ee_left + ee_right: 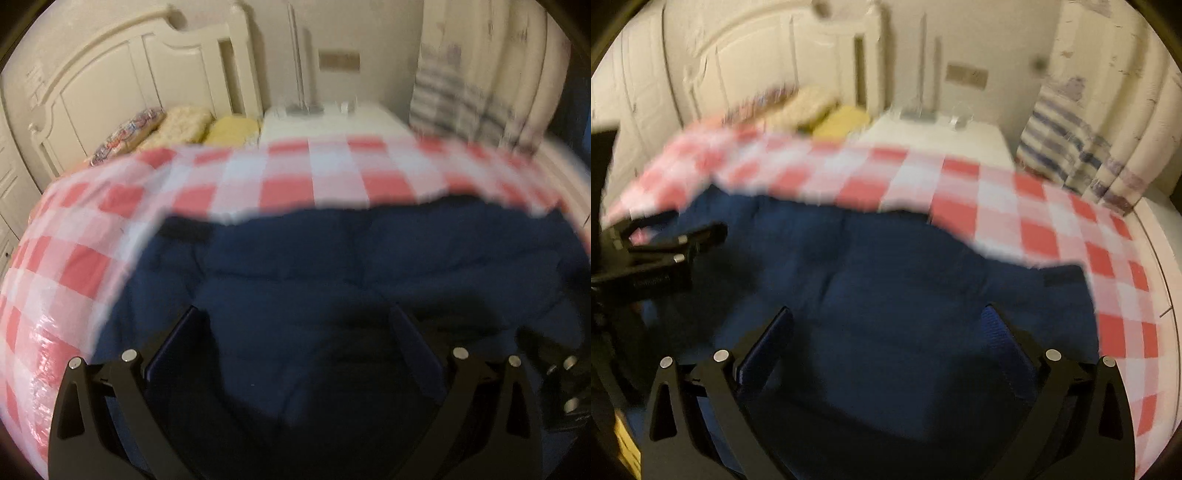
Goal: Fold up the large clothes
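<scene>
1. On the red-and-white checked cover [288, 177] lay the navy padded garment [332, 266], its near part cut off by both frames.
2. Left gripper [295, 325] stood wide open above it, holding nothing.
3. Right gripper [886, 325] likewise gaped empty.
4. Motion blur smeared the headboard [122, 74] and pillows [181, 125].

Navy garment [332, 266] looks matt, padded cloth; checked sheet [74, 258] glossy, perhaps plastic.
</scene>
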The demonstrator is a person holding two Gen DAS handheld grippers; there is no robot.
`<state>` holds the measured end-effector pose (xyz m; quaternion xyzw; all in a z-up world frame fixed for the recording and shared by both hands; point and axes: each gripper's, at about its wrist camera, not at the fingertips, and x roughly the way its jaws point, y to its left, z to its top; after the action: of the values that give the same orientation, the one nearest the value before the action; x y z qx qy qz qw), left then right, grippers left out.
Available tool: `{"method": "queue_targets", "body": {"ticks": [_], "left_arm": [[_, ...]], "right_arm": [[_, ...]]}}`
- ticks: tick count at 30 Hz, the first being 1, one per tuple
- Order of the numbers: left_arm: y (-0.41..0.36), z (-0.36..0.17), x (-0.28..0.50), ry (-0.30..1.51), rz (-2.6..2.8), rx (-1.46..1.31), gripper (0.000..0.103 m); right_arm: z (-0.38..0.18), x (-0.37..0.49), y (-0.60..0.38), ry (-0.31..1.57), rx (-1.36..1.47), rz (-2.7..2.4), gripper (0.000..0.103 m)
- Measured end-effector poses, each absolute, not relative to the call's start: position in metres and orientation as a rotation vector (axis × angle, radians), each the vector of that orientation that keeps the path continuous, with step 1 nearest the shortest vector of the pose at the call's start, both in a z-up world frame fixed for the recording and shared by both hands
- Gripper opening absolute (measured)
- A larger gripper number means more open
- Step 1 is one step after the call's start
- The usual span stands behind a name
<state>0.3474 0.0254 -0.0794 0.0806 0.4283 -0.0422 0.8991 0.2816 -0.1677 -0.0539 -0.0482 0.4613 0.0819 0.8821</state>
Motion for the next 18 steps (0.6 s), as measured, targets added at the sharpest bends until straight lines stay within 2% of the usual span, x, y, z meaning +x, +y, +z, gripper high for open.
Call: {"method": "queue_targets", "body": {"ticks": [8, 14, 18], "left_arm": [[0.028, -0.082, 0.346, 0.885, -0.075, 0.164, 0.101], [0.053, -0.045, 0.31, 0.774, -0.015, 0.167, 0.101], [0.089, -0.049, 0.307, 0.781, 0.097, 0.191, 0.101]], "right_arm": [[-0.064, 0.286, -0.173, 0.964, -0.059, 0.166, 0.098], [-0.029, 0.246, -0.18, 0.901, -0.083, 0.171, 0.098], [-0.029, 0.227, -0.208, 0.891, -0.108, 0.098, 0.098]]}}
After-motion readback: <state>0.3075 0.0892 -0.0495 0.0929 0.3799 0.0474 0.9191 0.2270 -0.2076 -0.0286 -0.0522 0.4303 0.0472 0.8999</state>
